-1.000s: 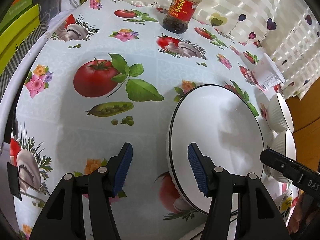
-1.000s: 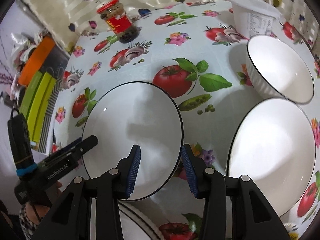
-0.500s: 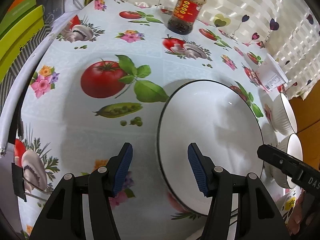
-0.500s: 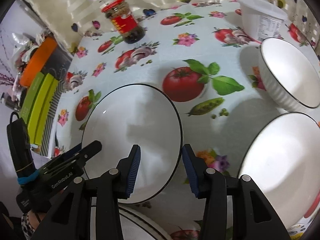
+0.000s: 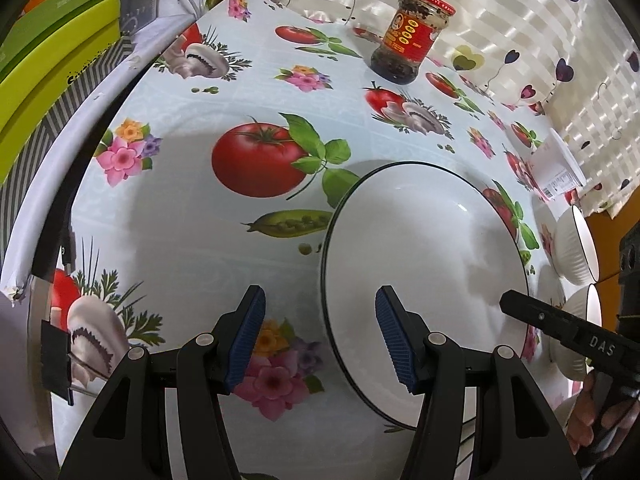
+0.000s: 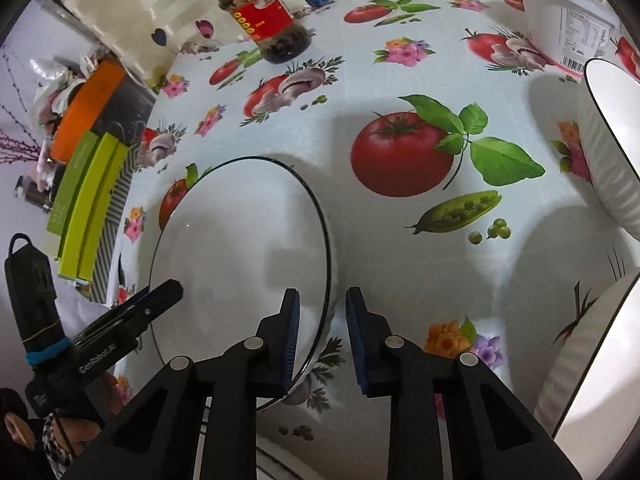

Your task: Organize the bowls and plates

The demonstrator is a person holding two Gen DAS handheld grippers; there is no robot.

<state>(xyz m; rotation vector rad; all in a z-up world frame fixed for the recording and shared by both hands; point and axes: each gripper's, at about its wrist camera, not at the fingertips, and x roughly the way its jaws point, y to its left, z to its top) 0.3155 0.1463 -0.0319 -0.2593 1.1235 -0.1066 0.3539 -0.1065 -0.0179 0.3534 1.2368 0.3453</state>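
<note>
A white plate with a thin black rim (image 5: 424, 248) lies on the flowered tablecloth. My left gripper (image 5: 320, 332) stands open across the plate's left edge, one blue pad over the cloth and the other over the plate, touching nothing. The plate (image 6: 240, 240) has its right rim between the jaws of my right gripper (image 6: 322, 336). These jaws are closing, and a small gap still shows on each side of the rim. Two white ribbed bowls stand to the right: one (image 6: 612, 148) farther back, one (image 6: 592, 360) nearer.
A red-lidded jar (image 5: 408, 40) stands at the back of the table and a white tub (image 6: 568, 20) at the back right. Green boxes (image 5: 52, 72) line the left side. Another plate's rim (image 6: 272, 464) shows under the near edge. A curtain hangs behind.
The right gripper's jaws have narrowed around the plate's right rim and sunk closer to it. The left gripper has shifted a little along the plate's left edge, its jaws unchanged.
</note>
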